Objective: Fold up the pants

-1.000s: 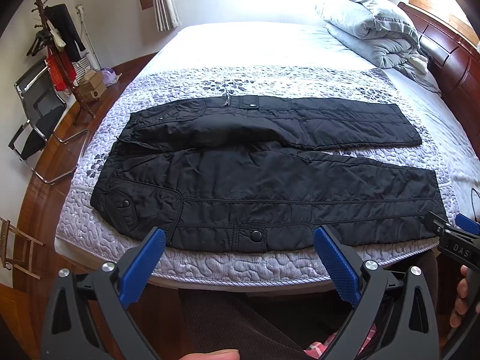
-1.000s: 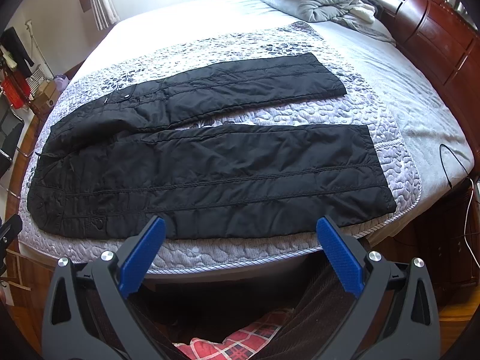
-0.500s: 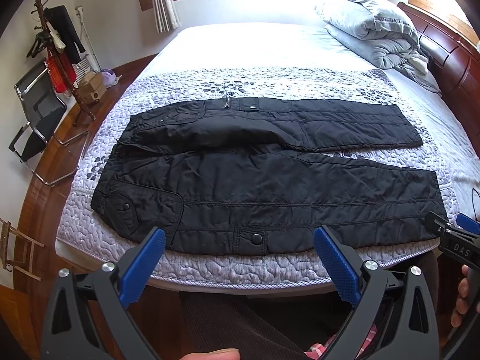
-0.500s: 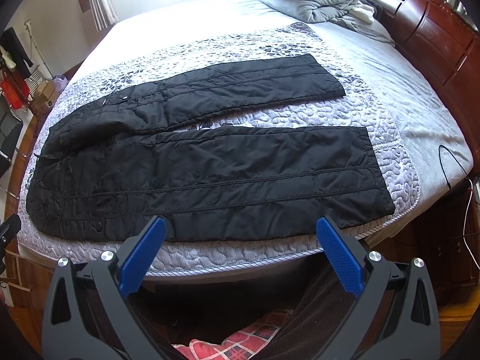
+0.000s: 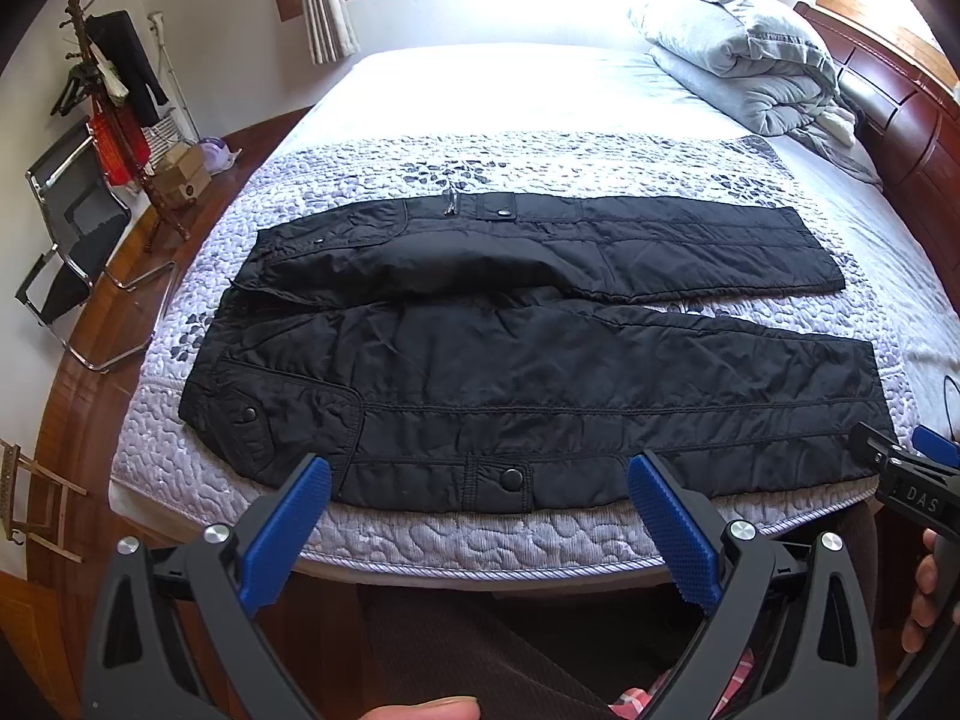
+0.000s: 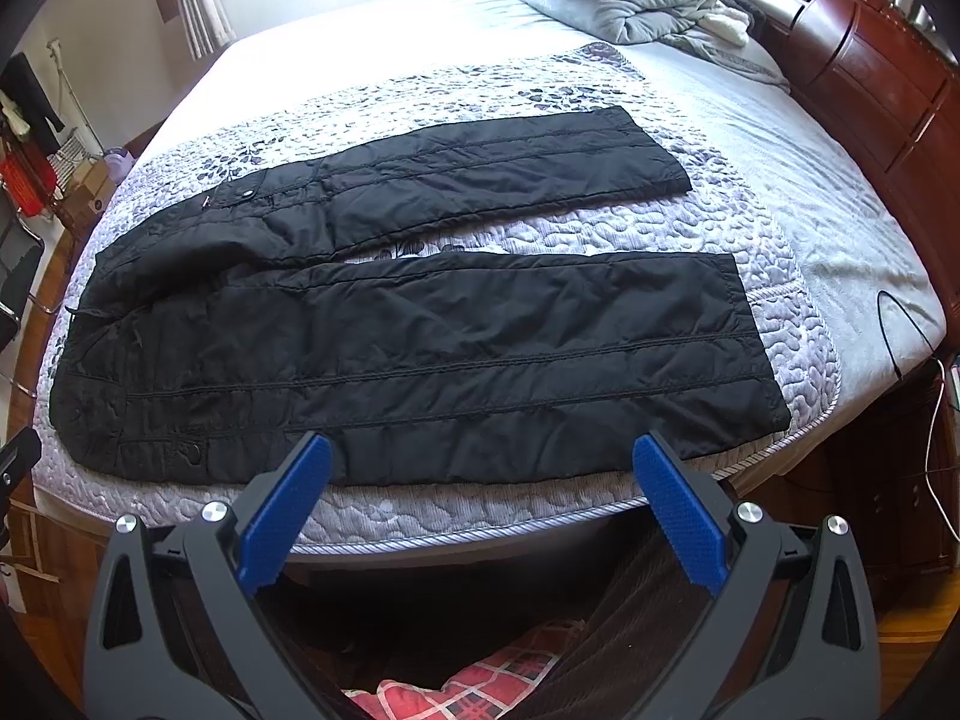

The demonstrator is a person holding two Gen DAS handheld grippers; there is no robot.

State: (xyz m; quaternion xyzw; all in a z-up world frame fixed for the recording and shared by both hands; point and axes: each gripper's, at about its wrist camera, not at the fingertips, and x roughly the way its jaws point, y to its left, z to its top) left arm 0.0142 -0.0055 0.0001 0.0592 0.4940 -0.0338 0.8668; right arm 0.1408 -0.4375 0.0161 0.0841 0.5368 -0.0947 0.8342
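Black quilted pants lie spread flat on the bed, waist to the left, both legs running right with a gap between them. They also show in the right wrist view. My left gripper is open and empty, hovering at the near edge of the bed over the waist end of the near leg. My right gripper is open and empty at the near edge, over the middle of the near leg. The right gripper also shows at the right edge of the left wrist view.
The pants rest on a lilac quilted cover on a white bed. A folded grey duvet lies at the head. A dark wooden headboard is on the right. A coat stand and a folding chair stand left.
Both grippers have moved slightly forward toward the bed, so the pants sit a little lower and closer in view. Both stay open and empty.
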